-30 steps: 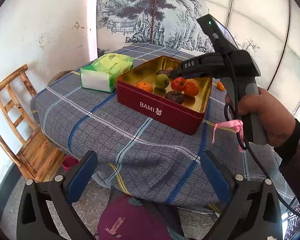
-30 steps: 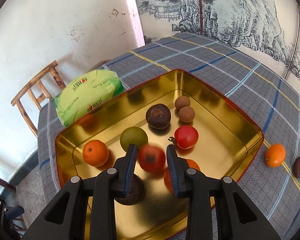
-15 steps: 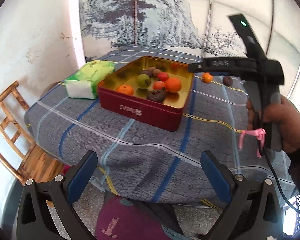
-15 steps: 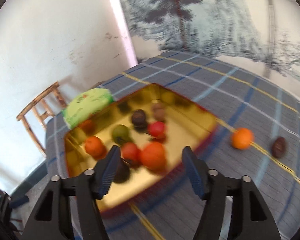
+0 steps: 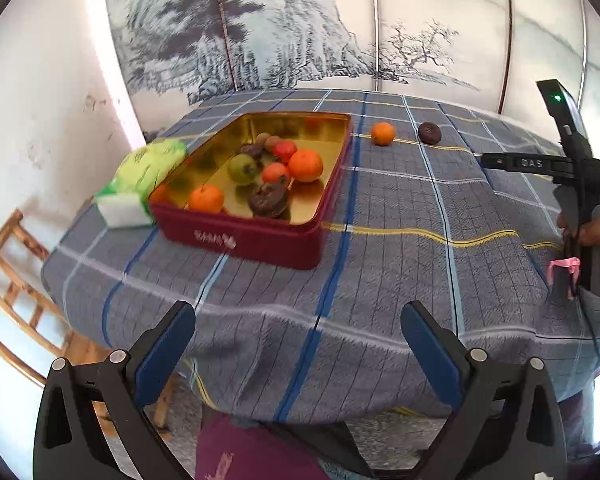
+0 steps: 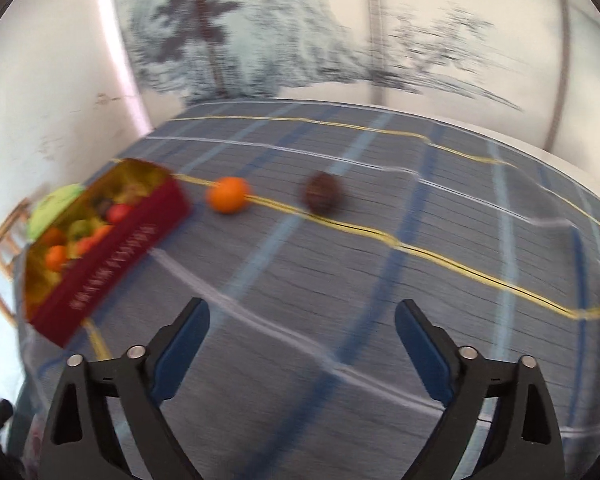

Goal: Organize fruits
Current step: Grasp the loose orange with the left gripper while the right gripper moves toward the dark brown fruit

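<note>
Left wrist view: the left gripper hangs off the near edge of the table, its blue-padded jaws spread wide with nothing between them. The grey-blue checked tablecloth drapes over that edge. A dark red rectangular tin with a gold inside sits on the left half, holding oranges, red fruits, a green fruit and dark brown ones. A green-and-white tissue pack lies against the tin's left side, near the cloth's left edge. Beyond the tin's far right corner, a loose small orange and a dark brown round fruit lie apart on bare cloth. The right gripper's black handle, held in a hand, stands over the right edge; its jaws are out of sight here. A wooden chair stands left of the table.

Right wrist view, blurred: the right gripper is wide open and empty over bare cloth. The small orange lies just beside the tin's corner, the brown fruit near it, both ahead with open cloth between.
</note>
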A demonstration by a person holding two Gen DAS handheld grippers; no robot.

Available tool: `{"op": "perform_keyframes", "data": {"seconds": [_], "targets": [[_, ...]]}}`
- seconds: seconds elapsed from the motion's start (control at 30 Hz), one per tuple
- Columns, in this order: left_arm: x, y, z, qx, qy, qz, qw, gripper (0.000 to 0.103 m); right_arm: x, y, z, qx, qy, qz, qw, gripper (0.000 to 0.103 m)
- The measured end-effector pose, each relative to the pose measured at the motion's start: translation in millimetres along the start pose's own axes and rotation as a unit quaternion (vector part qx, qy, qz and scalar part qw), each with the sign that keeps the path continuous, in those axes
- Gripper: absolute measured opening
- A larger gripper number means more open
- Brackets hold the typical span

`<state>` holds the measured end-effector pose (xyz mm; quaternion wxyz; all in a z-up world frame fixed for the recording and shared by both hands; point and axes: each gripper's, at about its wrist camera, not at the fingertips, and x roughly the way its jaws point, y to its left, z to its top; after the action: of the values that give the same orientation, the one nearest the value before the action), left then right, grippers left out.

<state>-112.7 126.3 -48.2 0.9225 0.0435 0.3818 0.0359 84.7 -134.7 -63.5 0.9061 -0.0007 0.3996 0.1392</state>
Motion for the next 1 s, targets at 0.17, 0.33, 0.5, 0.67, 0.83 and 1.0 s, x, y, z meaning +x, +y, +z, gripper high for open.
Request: {"op": "perform_keyframes", "data": {"seconds": [0.17,0.33,0.5,0.67,0.83,1.0], "targets": [[10.5,-13.7,23.6,0.027,0.001,-0.001,0.9996,0.102,1.6,-43.6,-8.1,0.017,0.011,-0.057,0.998,0.1],[31.6,-44.1,65.1,0.093,0.001,-0.005,0.9957,0.102,-6.7,-65.1,-6.9,0.035,-0.008,-0.033,0.999,0.103],[55.6,-74.9,116.9,0.143,-0.002,-0.04,0.989,0.102,-9.5,-64.9,-12.8,0.035,-0.011,0.038,0.999,0.103],[105.3,-90.2,171.6,0.148,0.034,-0.09,0.9843,0.102,-17.4,-63.7,-16.8,0.04,-0.043,0.049,0.997,0.103],[159.0,-113.9,206.6,0.247,0.073,-0.131,0.9573,0.099,-22.5,-61.9,-19.0,0.037,-0.053,0.062,0.996,0.103],[203.1,-122.9,220.5,0.308,0.115,-0.134,0.9348,0.084,-25.7,-66.7,-19.9,0.044,-0.062,0.075,0.994,0.103]]}}
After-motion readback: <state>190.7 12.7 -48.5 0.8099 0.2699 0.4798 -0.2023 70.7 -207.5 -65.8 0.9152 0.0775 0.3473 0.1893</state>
